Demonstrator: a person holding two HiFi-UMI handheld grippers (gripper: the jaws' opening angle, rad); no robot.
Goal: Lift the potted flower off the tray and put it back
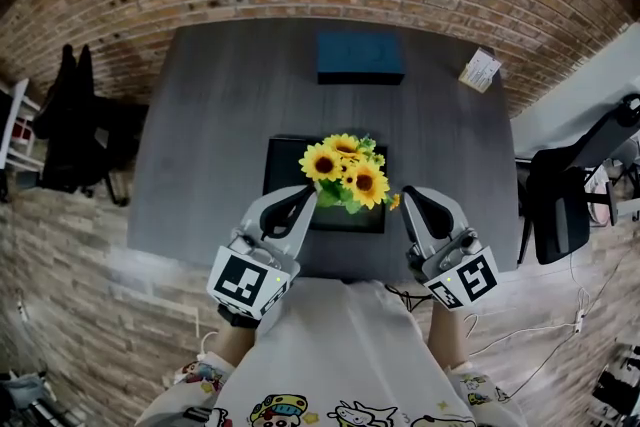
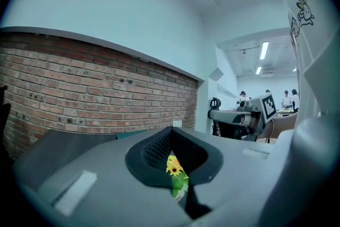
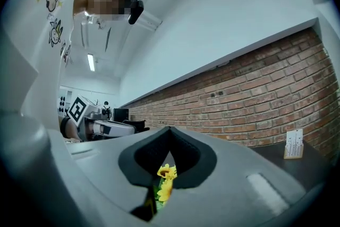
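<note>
centrally on the dark grey tabletop (image 1: 220,115), the potted bunch of yellow sunflowers (image 1: 345,170) stands over the flat black rectangular tray (image 1: 285,165), its pot hidden under the blooms. the left claw (image 1: 308,194) and right claw (image 1: 408,196) flank it at the tray's near edge, both with jaws pressed together on nothing, the flowers showing just beyond their tips.

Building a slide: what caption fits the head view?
Left gripper and right gripper, both shut, flank the potted flower on its tray on a grey table.
</note>
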